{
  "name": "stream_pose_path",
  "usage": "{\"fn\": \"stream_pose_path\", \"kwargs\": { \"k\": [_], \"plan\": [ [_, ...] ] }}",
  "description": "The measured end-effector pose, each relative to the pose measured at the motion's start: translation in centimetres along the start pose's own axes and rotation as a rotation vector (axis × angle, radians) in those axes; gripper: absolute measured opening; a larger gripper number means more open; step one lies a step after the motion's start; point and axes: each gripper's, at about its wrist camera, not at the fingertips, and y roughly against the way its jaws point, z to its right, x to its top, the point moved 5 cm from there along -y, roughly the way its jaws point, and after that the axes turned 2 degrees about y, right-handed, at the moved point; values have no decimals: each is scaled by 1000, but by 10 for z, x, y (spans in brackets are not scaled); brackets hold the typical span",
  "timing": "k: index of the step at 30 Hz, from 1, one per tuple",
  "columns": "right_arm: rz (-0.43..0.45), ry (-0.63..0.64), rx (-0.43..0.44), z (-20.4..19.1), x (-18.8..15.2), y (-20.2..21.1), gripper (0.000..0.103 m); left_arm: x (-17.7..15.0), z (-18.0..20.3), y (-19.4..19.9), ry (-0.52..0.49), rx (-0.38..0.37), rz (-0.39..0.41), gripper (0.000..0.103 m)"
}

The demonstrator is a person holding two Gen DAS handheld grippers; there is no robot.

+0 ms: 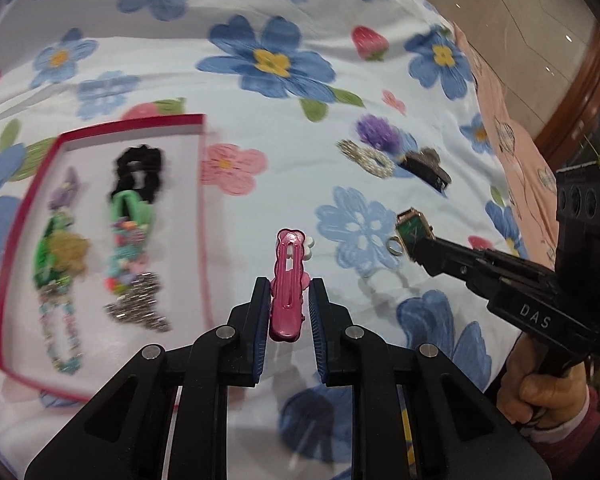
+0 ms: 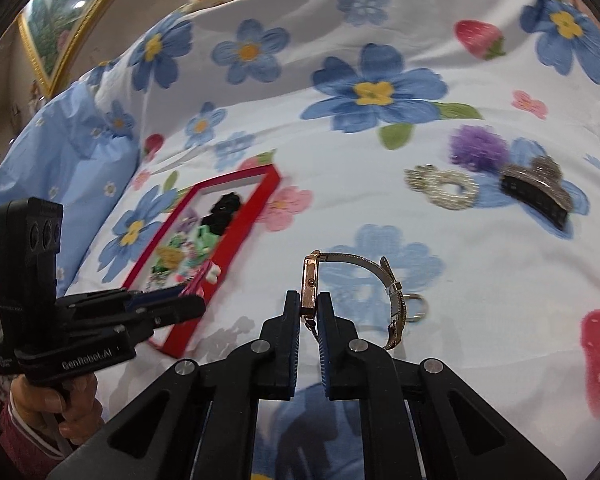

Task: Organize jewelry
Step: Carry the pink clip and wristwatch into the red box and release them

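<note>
Gripping a pink hair clip (image 1: 287, 284), the left gripper (image 1: 289, 292) has a red-rimmed tray (image 1: 100, 128) to its left; the right gripper (image 2: 309, 308) pinches a gold watch (image 2: 310, 284) edgewise.

both grippers (image 1: 289, 304) (image 2: 309, 316) were matte black, with blue ribbed pads (image 1: 262, 320) and round silver pins near the pads. white lettering marked their bodies; bare-skinned hands (image 1: 540, 392) wore dark pink sleeves (image 1: 576, 436).

A bed cover (image 2: 340, 168) printed with blue flowers and red strawberries fills most of both views. Left of it lies a pale blue pillow (image 2: 60, 160). Beyond the pillow hangs a gold-framed painting (image 2: 60, 20). Right of the cover, a glossy tiled floor (image 1: 532, 12) meets curved wooden trim (image 1: 580, 92).
</note>
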Motion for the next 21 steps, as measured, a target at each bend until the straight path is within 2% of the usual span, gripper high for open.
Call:
{"fn": "stream_pose_path", "kwargs": {
  "k": [21],
  "plan": [
    [-34,125,142,-95,9,-28,8,-18,-80,59,153,78,87,18]
  ]
}}
